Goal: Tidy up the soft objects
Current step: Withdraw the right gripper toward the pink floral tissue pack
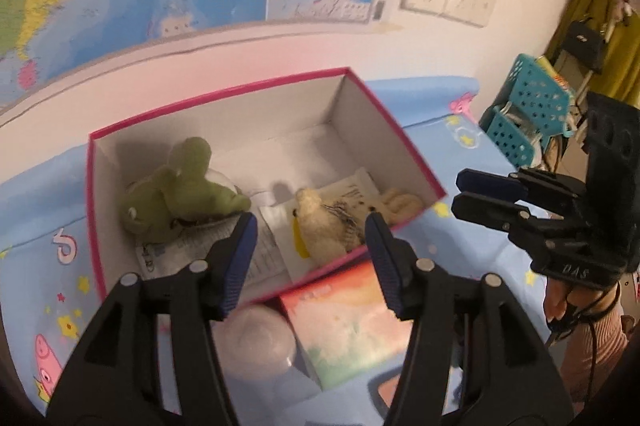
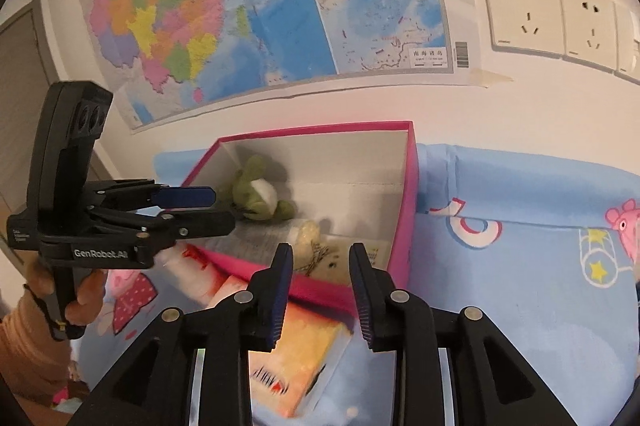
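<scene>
A pink-rimmed cardboard box (image 1: 400, 142) stands open on the bed. In it lie a green plush frog (image 1: 180, 194), a cream plush with a yellow tag (image 1: 324, 226) and a smaller cream plush (image 1: 400, 204). My left gripper (image 1: 311, 222) hovers over the box's near edge, open, with nothing between its pads. To the right my right gripper (image 1: 460, 192) is seen side-on, its fingers slightly apart. In the right wrist view my right gripper (image 2: 320, 252) is open and empty above the box's pink near wall (image 2: 320, 290). The frog (image 2: 256, 198) and cream plush (image 2: 308, 234) lie beyond it, and my left gripper (image 2: 220, 206) is at the left.
A colourful soft pack (image 1: 348, 326) and a white round bundle (image 1: 260, 342) lie on the blue cartoon bedsheet (image 2: 520, 286) just in front of the box. A teal basket (image 1: 528, 106) stands at the right. Behind are a wall map (image 2: 240, 6) and sockets (image 2: 520, 14).
</scene>
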Motion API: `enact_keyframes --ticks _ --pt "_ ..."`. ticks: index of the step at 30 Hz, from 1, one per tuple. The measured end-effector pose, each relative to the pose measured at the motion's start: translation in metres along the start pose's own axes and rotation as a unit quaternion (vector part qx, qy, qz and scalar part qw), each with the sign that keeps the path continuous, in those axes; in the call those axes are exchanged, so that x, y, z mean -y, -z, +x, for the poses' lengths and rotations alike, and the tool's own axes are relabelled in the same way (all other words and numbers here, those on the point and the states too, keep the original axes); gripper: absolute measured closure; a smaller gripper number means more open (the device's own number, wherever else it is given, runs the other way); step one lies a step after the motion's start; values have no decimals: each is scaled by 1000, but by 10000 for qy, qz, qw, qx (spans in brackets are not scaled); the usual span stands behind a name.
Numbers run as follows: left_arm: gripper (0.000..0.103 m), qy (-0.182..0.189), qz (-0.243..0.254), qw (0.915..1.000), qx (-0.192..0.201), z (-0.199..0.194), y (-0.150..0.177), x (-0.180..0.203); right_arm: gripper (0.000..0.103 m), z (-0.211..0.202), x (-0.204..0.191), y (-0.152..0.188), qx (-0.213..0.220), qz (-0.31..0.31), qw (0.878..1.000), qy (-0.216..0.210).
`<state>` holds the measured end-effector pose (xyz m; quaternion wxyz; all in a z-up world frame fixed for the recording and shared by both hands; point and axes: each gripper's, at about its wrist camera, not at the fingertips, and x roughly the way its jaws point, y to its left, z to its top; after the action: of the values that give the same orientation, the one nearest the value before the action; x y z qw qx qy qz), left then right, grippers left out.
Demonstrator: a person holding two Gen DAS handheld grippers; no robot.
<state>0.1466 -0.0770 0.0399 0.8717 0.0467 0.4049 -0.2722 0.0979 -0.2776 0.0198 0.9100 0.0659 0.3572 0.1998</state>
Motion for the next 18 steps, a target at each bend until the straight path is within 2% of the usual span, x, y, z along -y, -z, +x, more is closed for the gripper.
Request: enact_keyframes --ticks 4,8,13,18 --pt "45 299 201 9991 245 -34 21 13 64 -32 -14 14 64 -84 9993 -365" --pt "43 601 444 9968 285 -55 51 29 57 -61 -29 38 -19 -180 9965 -819" --pt "43 1028 686 9923 25 -63 98 49 52 -83 -43 89 -375 -128 9919 -1211" --pt "43 1326 1007 9854 -355 -58 140 74 52 -93 -52 143 -919 45 9869 -1323"
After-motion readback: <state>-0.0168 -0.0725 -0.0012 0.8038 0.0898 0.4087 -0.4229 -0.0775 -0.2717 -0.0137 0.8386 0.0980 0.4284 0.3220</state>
